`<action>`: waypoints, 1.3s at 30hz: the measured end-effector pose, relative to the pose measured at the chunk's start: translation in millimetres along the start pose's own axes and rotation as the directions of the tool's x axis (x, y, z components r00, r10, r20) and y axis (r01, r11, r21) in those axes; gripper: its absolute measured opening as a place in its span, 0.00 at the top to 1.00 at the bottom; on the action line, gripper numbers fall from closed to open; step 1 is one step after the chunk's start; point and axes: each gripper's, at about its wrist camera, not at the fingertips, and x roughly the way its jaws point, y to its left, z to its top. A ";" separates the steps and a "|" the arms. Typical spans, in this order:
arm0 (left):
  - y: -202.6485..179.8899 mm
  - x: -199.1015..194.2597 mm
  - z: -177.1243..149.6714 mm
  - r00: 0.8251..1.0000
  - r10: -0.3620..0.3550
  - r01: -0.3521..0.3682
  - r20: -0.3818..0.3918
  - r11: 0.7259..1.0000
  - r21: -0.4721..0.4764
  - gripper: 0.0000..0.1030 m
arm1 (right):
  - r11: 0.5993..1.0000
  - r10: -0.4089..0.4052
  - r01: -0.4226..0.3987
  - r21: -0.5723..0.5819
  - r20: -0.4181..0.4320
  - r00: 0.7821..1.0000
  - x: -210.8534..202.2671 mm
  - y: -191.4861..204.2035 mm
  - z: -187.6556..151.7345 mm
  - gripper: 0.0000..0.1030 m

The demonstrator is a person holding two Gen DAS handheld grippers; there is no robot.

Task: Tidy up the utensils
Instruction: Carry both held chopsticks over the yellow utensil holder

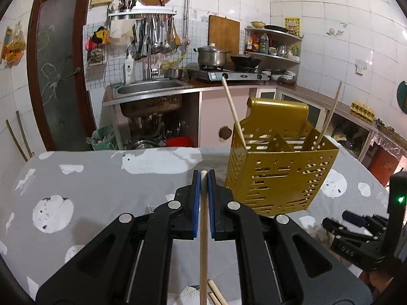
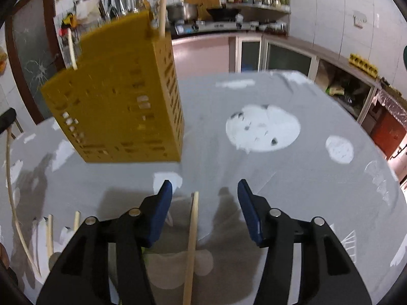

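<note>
left wrist view: left gripper (image 1: 204, 175) clamped tight on one wooden chopstick (image 1: 203, 241); gold perforated utensil holder (image 1: 279, 167) to its right on the grey patterned tablecloth (image 1: 101, 185), two chopsticks already standing inside, loose sticks (image 1: 216, 293) below. right wrist view: holder (image 2: 117, 106) left, right gripper (image 2: 204, 193) about half open, chopstick on the table (image 2: 192, 241) between the pads, unpressed. risk: stick rolls aside as pads close; tall holder may tip if bumped.

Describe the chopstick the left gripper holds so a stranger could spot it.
On the grey table, find the gold holder. Just left of it, the left gripper pinches one pale chopstick between blue pads; the others stand in the holder or lie loose.
</note>
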 end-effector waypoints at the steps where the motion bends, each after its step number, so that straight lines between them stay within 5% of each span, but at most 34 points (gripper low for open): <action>1: 1.0 1.7 -0.6 1.000 0.000 0.000 -0.004 1.000 -0.002 0.95 | 1.000 -0.001 0.001 -0.005 -0.013 1.000 2.9 0.8 -1.6 0.62; 5: 2.1 7.6 -2.4 1.000 0.003 -0.003 -0.017 1.000 0.003 0.95 | 1.000 -0.012 0.011 -0.023 -0.046 0.999 11.2 6.0 -2.0 0.71; 7: 2.6 8.8 -1.1 1.000 0.001 -0.001 -0.020 1.000 0.001 0.95 | 1.000 -0.007 0.006 -0.025 -0.053 0.999 12.5 7.1 0.1 0.90; 14: 2.9 3.4 0.6 1.000 0.003 -0.003 -0.009 1.000 0.005 0.95 | 1.000 0.017 -0.017 0.003 -0.005 1.000 -0.6 4.2 1.8 0.94; 19: 2.5 -10.8 2.7 1.000 -0.001 0.001 0.021 1.000 0.005 0.95 | 0.999 0.034 -0.038 0.028 0.118 0.992 -33.0 -1.4 10.9 0.95; 31: -8.0 -49.8 7.2 0.994 -0.023 0.021 0.103 1.000 0.020 0.95 | 0.994 0.081 -0.102 0.029 0.418 0.905 -114.4 -8.8 22.8 0.95; 39: -6.3 -72.1 -1.3 0.990 -0.020 0.017 0.142 1.000 0.026 0.95 | 0.998 0.060 -0.061 -0.015 0.500 0.864 -143.7 4.6 2.7 0.95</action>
